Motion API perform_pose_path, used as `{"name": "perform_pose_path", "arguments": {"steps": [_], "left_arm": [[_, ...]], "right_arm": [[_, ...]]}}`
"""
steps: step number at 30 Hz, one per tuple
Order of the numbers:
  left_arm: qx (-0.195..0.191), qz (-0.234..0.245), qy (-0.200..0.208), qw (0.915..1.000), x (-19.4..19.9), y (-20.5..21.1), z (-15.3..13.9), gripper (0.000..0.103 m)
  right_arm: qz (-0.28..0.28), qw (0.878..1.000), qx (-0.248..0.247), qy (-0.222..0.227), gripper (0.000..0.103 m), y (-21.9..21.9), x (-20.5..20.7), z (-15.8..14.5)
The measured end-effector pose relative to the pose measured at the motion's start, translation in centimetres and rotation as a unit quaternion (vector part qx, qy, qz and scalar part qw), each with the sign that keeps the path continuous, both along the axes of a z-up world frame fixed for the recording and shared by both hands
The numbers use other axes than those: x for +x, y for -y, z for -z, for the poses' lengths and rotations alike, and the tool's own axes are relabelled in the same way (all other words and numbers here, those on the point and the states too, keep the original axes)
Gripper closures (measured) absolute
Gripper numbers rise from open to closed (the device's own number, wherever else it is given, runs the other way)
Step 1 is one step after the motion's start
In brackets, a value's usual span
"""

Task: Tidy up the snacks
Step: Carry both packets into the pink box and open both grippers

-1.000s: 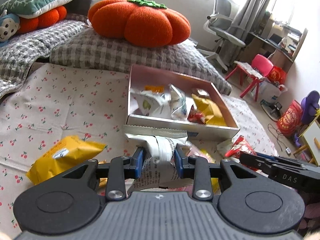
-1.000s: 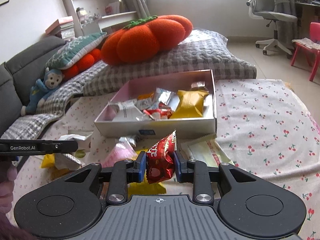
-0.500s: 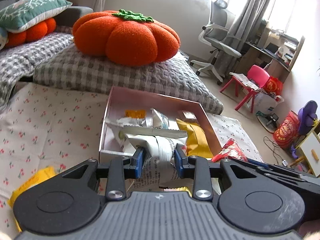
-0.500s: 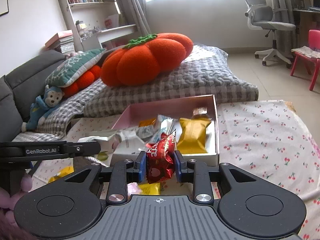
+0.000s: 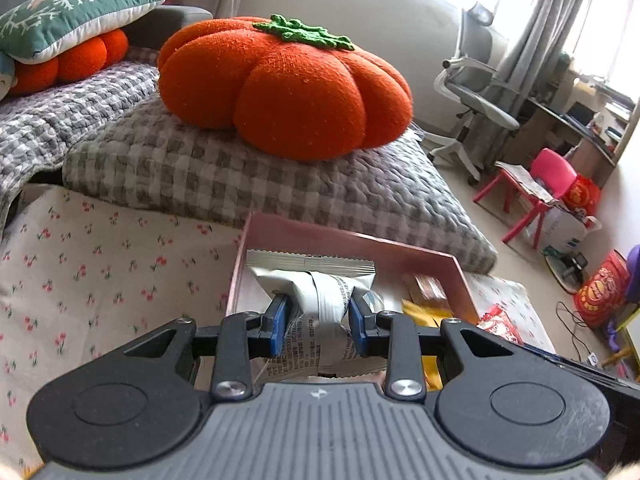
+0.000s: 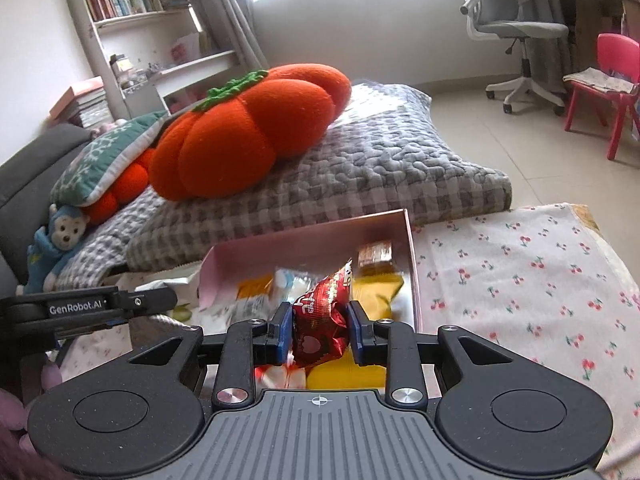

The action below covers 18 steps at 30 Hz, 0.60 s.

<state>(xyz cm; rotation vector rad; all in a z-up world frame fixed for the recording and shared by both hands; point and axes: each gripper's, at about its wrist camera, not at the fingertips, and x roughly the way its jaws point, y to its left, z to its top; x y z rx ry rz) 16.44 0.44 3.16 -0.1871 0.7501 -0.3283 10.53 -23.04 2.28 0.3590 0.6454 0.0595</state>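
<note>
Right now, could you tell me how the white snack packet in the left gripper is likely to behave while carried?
The white snack packet looks soft: it pinches in where the left gripper squeezes it. Probably light, as its crimped top stays up unsupported. The glossy film may be slippery.

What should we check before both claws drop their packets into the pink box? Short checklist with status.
1. Left claw clamped on the white packet: ok.
2. Right claw clamped on the red packet: ok.
3. White packet over the pink box: ok, it shows in front of the box interior.
4. Red packet over the box: ok, with the yellow packet and others lying below it.
5. Free spot under each packet: cannot tell, the claws hide the near part of the box.
6. Gap between the two claws: cannot tell; each sees the other at its frame edge.
</note>
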Motion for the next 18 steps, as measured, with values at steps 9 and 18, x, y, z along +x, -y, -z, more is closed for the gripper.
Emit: {"name": "perform_pose_path", "arguments": {"steps": [9, 18], "left_arm": [[0.006, -0.019, -0.014, 0.9997, 3.8, 0.1, 2.0, 0.073], [0.026, -0.016, -0.005, 0.9995, 5.1, 1.2, 3.0, 0.073]], "right_arm": [[0.005, 1.0, 0.008, -0.016, 0.075, -0.2, 4.4, 1.4], [0.026, 0.999, 0.021, -0.027, 0.075, 0.2, 7.6, 2.9]]}}
